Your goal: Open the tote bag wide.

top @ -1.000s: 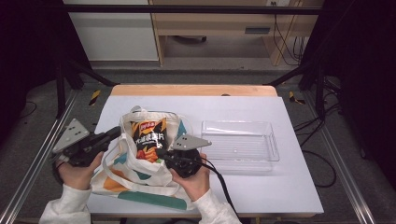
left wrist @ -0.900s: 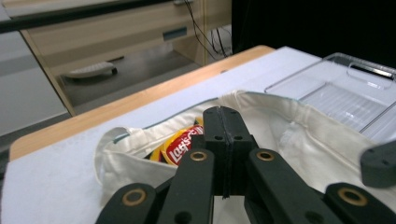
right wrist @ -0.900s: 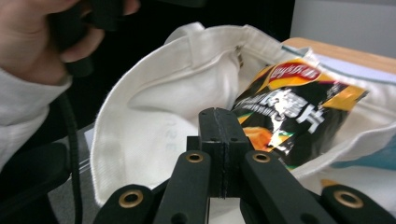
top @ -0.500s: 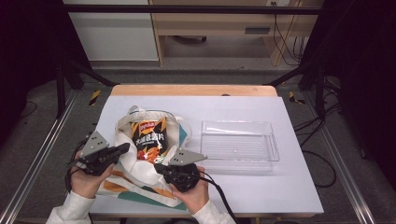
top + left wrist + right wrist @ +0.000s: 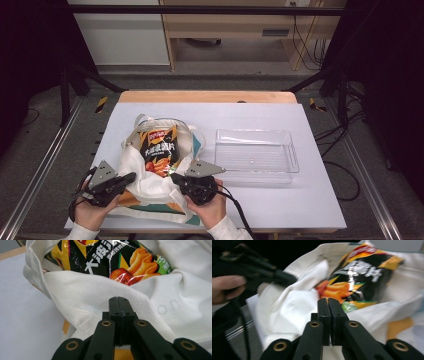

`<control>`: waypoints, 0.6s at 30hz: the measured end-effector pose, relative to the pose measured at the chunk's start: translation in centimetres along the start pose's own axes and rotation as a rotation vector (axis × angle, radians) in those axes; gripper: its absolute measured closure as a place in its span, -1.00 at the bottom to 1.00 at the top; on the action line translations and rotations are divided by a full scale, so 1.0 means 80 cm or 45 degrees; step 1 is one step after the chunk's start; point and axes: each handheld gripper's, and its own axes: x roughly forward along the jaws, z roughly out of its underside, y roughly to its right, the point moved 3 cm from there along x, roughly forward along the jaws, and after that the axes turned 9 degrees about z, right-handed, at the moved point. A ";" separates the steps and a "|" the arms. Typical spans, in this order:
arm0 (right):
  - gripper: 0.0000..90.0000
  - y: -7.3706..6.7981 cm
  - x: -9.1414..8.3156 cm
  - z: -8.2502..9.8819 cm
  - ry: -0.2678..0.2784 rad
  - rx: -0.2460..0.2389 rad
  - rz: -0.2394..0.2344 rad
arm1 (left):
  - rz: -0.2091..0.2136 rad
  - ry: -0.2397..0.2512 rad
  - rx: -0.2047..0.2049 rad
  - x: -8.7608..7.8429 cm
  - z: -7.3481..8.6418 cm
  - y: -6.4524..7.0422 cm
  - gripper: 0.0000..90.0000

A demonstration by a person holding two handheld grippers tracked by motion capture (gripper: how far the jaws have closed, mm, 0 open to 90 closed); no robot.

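We cannot see the lower end of the snack bag (image 5: 159, 150), which is tucked inside the white tote bag (image 5: 150, 187); only its upper part sticks out of the tote's mouth. In the right claw's view the picture is blurred and the print on the snack bag is hard to read. The tote lies crumpled on the white tabletop (image 5: 260, 205), at about seven o'clock from the tabletop's middle, with orange and teal patches showing along its near edge. The snack bag is glossy black with orange and yellow panels, pale lettering and pictured crisps. The left claw (image 5: 131, 176) sits at the tote's eight o'clock edge, its jaws pressed fully together with the white cloth beyond their tips. The right claw (image 5: 175, 177) sits at the tote's four o'clock edge, likewise closed on nothing. A clear plastic tray (image 5: 295, 165) lies at three o'clock, well apart.
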 end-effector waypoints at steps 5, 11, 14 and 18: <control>1.00 0.007 0.003 0.010 -0.059 0.013 0.012 | -0.020 -0.044 -0.021 -0.003 0.010 0.006 1.00; 1.00 0.005 0.004 0.036 -0.101 0.038 -0.015 | -0.028 -0.083 -0.048 -0.008 0.021 0.008 1.00; 1.00 0.005 0.002 0.047 -0.102 0.066 -0.030 | -0.022 -0.095 -0.063 -0.008 0.027 0.008 1.00; 1.00 0.006 0.000 0.059 -0.106 0.085 -0.028 | -0.023 -0.116 -0.071 -0.007 0.032 0.009 1.00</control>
